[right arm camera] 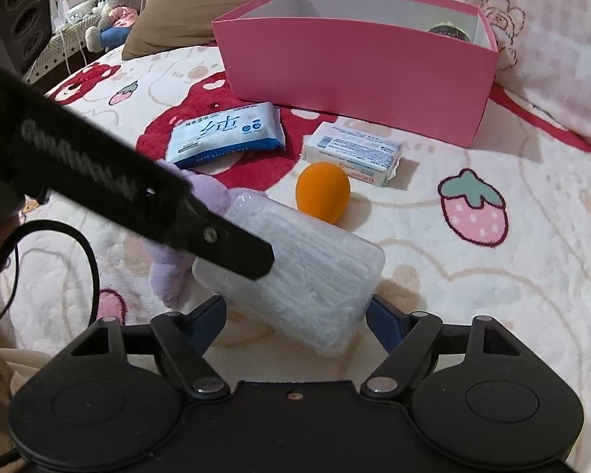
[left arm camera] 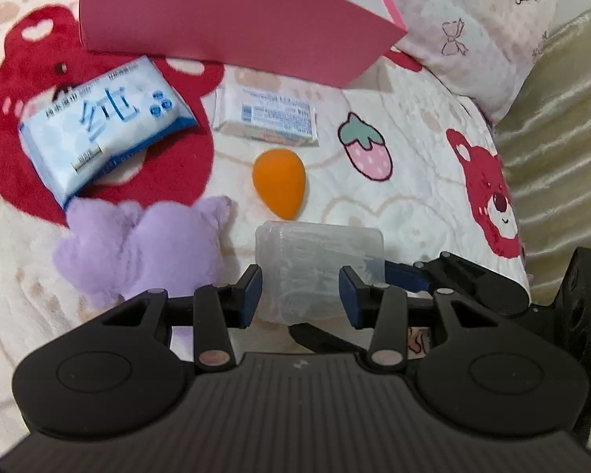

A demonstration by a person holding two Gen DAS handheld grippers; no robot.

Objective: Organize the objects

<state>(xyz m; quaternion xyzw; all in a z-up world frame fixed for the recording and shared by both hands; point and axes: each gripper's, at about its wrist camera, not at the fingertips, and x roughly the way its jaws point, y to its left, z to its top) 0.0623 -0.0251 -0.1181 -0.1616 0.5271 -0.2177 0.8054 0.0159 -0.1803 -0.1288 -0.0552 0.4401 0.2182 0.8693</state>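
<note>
A clear plastic box of cotton swabs (left arm camera: 319, 272) (right arm camera: 307, 272) is lifted off the bed, tilted. My left gripper (left arm camera: 300, 291) is shut on it. My right gripper (right arm camera: 295, 315) brackets its lower end with the jaws wide, and I cannot tell whether the pads touch it. An orange sponge egg (left arm camera: 279, 183) (right arm camera: 323, 191), a white soap bar (left arm camera: 266, 116) (right arm camera: 352, 153), a blue wet-wipes pack (left arm camera: 102, 126) (right arm camera: 226, 134) and a purple plush (left arm camera: 145, 244) (right arm camera: 169, 268) lie on the bed. A pink box (left arm camera: 224, 19) (right arm camera: 358, 59) stands behind them.
The bed cover (right arm camera: 492, 295) is a soft patterned blanket. Pillows (left arm camera: 472, 31) lie at the back. The pink box holds a dark round item (right arm camera: 449, 31). Soft toys (right arm camera: 114, 4) sit beyond the bed at far left.
</note>
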